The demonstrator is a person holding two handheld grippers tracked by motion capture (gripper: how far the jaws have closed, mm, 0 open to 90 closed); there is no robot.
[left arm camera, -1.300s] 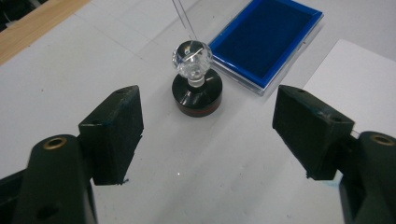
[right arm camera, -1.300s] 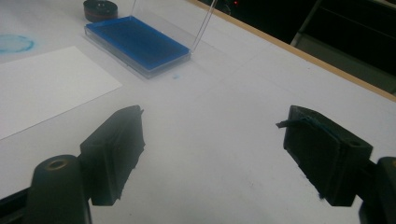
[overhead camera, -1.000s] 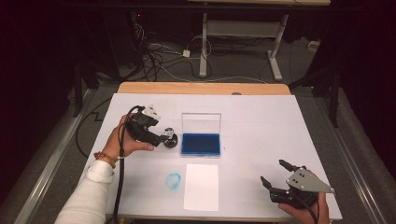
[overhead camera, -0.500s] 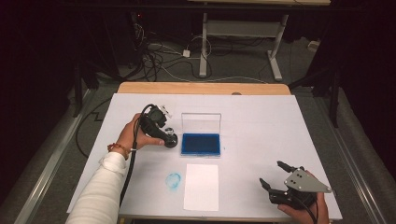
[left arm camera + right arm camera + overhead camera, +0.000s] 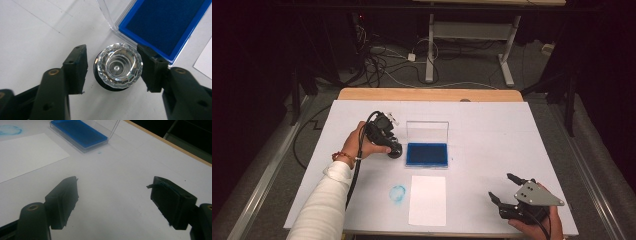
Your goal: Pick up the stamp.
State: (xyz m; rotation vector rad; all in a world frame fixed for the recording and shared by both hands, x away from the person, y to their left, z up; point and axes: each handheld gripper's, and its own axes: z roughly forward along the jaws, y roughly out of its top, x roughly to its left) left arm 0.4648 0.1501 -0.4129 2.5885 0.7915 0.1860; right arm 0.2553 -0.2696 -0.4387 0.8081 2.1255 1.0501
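Observation:
A stamp with a faceted clear knob on a black base (image 5: 119, 66) stands on the white table just left of the blue ink pad (image 5: 427, 154). My left gripper (image 5: 112, 67) is open and straddles the knob: one jaw touches it on the ink-pad side, and the other stands a small gap away. The high view has the left gripper (image 5: 391, 146) over the stamp (image 5: 396, 151). A white sheet of paper (image 5: 427, 199) lies in front of the ink pad. Near the front right corner, my right gripper (image 5: 501, 186) is held open with nothing between its jaws (image 5: 113, 202).
The ink pad's clear lid (image 5: 427, 131) stands open at its far side. A round blue ink smudge (image 5: 398, 194) marks the table left of the paper. The table's wooden far edge (image 5: 427, 94) runs along the back. Cables lie on the floor beyond.
My left gripper has moved right from beside the stamp until its jaws straddle the knob. The stamp has stayed in place. The right gripper has not moved.

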